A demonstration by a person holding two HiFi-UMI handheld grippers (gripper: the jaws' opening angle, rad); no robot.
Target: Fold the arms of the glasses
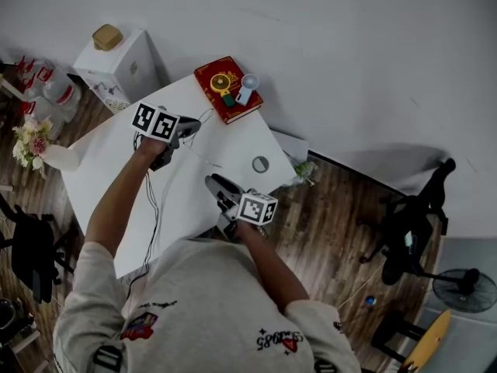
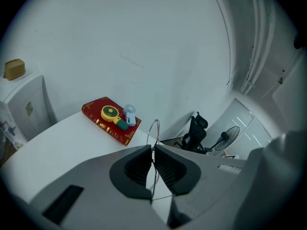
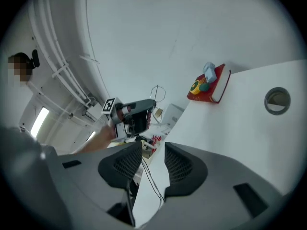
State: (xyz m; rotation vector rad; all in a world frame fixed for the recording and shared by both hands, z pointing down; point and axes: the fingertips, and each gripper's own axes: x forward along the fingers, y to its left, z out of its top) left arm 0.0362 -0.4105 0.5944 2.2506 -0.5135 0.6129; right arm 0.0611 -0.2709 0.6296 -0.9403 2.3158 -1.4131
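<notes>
The glasses (image 2: 156, 120) are a thin wire frame, and one round rim stands up from between the pads of my left gripper (image 2: 152, 153), which is shut on the wire. In the right gripper view the same rim (image 3: 158, 92) pokes up above the left gripper (image 3: 135, 115), held over the far side of the white table (image 1: 101, 177). My right gripper (image 3: 153, 163) stands open with nothing between its pads, pointing roughly level towards the left one. In the head view the left gripper (image 1: 180, 134) is at the upper left and the right gripper (image 1: 217, 186) is near the table's front edge.
A red book (image 1: 227, 88) with a yellow-green gadget and a small blue fan on it lies at the table's far corner. A round grey disc (image 1: 260, 164) sits near the right edge. A black cable (image 1: 151, 200) runs across the table. A white cabinet (image 1: 116, 64) stands behind.
</notes>
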